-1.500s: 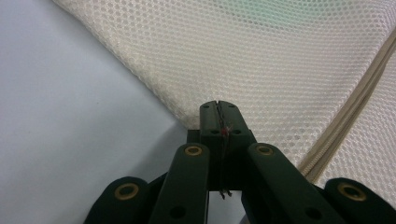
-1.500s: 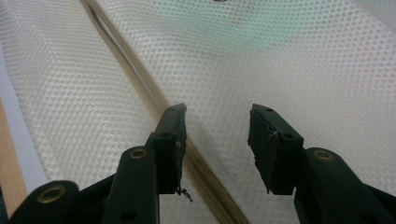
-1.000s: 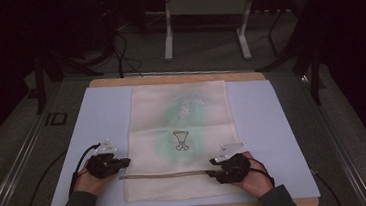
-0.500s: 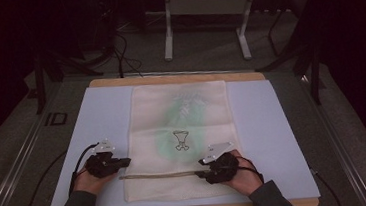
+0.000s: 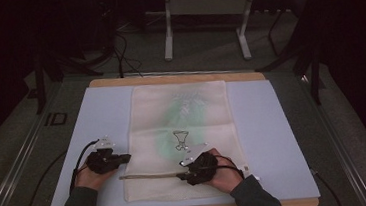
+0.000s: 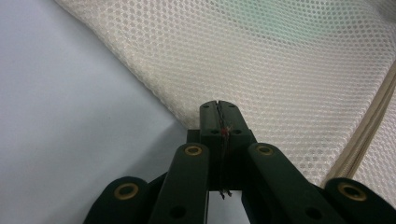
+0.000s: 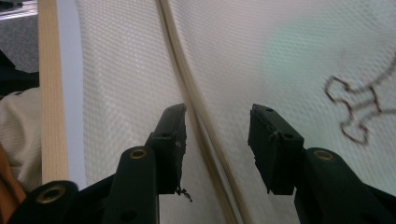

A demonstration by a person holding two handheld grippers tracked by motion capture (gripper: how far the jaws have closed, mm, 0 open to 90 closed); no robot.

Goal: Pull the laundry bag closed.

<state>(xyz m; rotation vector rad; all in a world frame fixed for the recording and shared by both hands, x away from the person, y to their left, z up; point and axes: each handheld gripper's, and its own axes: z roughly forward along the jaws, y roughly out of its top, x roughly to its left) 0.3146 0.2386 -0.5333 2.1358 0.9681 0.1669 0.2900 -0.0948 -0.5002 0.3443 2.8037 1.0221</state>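
Gripping mesh bag at its left edge, right jaws spread over zipper

Lying flat mid-table, the mesh bag (image 5: pixel 181 138) is a cream, honeycomb-weave rectangle on a pale blue mat (image 5: pixel 268 125), w/ a green blur and a dark outline drawing showing through.

Left gripper (image 5: pixel 124 159) sits at the bag's near-left edge; left gripper view shows its black jaws pressed together, pinching the mesh edge (image 6: pixel 196 123), thin thread caught between them.

Right gripper (image 5: pixel 180 175) rests on the bag's near part, over the zipper (image 5: pixel 149 175). Right gripper view shows jaws spread, one each side of the beige zipper tape (image 7: pixel 196 112), not closed on it; it also shows the wooden table edge (image 7: pixel 49 93) beyond the mat.

High view adds surroundings: grey floor, a metal stand (image 5: pixel 203 11) far behind, cables.
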